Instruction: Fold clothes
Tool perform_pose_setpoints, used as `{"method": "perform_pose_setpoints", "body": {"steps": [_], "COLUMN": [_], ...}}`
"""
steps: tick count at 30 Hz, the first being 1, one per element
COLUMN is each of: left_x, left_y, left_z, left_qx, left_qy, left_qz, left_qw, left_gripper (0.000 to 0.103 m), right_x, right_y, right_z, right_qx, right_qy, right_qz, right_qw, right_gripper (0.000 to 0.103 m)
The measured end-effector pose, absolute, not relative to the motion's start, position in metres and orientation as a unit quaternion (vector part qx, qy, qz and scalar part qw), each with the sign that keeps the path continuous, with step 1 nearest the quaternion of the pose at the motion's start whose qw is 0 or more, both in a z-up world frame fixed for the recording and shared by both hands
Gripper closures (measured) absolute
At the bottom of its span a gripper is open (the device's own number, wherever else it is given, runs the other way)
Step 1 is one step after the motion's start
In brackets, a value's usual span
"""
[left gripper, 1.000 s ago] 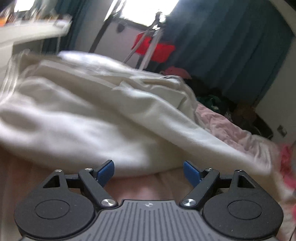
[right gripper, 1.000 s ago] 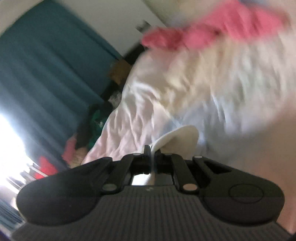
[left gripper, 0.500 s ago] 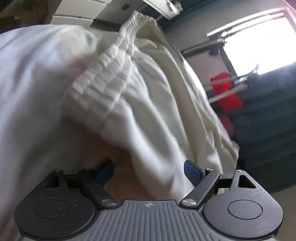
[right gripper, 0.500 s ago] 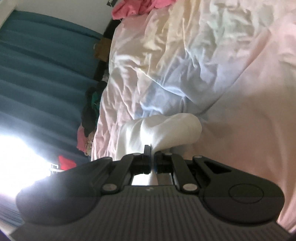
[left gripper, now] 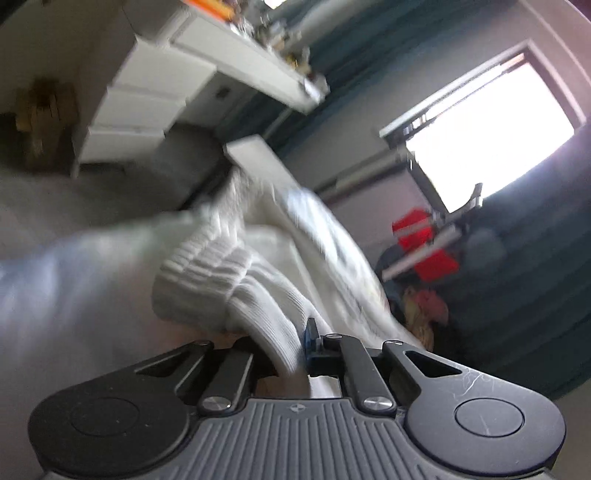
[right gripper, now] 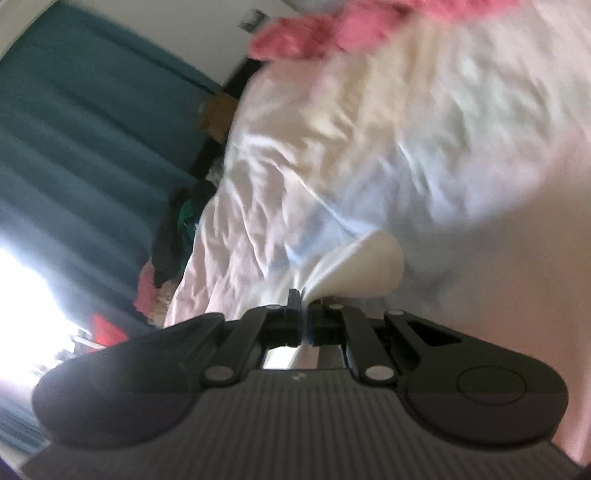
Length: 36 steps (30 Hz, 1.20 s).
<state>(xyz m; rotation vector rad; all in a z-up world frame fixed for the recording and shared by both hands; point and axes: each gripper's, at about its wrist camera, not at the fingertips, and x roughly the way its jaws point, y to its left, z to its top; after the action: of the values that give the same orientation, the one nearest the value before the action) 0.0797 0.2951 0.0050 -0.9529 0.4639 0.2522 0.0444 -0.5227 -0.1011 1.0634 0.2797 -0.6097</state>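
A white garment with a ribbed elastic waistband fills the middle of the left wrist view. My left gripper is shut on the waistband, which bunches up just ahead of the jaws. In the right wrist view my right gripper is shut on a fold of the same white cloth, held above the pale pink bedsheet. Both views are blurred by motion.
A white desk with drawers stands at the left, a bright window and a red item on a rack at the right. Teal curtains and a pink garment lie beyond the bed.
My left gripper was open over the white garment and has now shut on its waistband. The right gripper stays shut on the cloth; both views have swung.
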Motion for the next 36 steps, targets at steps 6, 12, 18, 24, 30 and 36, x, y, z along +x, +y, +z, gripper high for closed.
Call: {"method": "perform_pose_setpoints", "body": {"steps": [6,12,18,24,30,36], "left_x": [0.067,0.036,-0.01,-0.017,-0.018,-0.042], "left_y": [0.336,0.352,0.367,0.37,0.347,0.309], "left_z": [0.03,0.008,-0.048,-0.075,-0.044,-0.003], "left_qx": [-0.5,-0.513,-0.504,-0.461,-0.336,-0.202], "left_qy": [0.217,0.221,0.282,0.334,0.365,0.345], "left_qz": [0.127,0.091,0.08,0.097,0.109,0.139], "left_qw": [0.829,0.825,0.812,0.817,0.862,0.906], "left_gripper": [0.098,0.098,0.098,0.096,0.065,0.023], "right_x": [0.096,0.053,-0.024,-0.054,-0.053,-0.058], "right_y": [-0.532,-0.534,-0.561,-0.57,-0.56,-0.54], "right_z": [-0.013,0.024,-0.078,-0.151,-0.13,-0.086], "right_qx": [0.471,0.383,0.387,0.442,0.415,0.319], "right_qy": [0.088,-0.01,0.119,0.228,0.252,0.202], "right_qz": [-0.206,-0.187,-0.257,-0.29,-0.303,-0.318], "right_qw": [0.853,0.905,0.878,0.817,0.82,0.87], "right_gripper": [0.097,0.097,0.097,0.097,0.089,0.016]}}
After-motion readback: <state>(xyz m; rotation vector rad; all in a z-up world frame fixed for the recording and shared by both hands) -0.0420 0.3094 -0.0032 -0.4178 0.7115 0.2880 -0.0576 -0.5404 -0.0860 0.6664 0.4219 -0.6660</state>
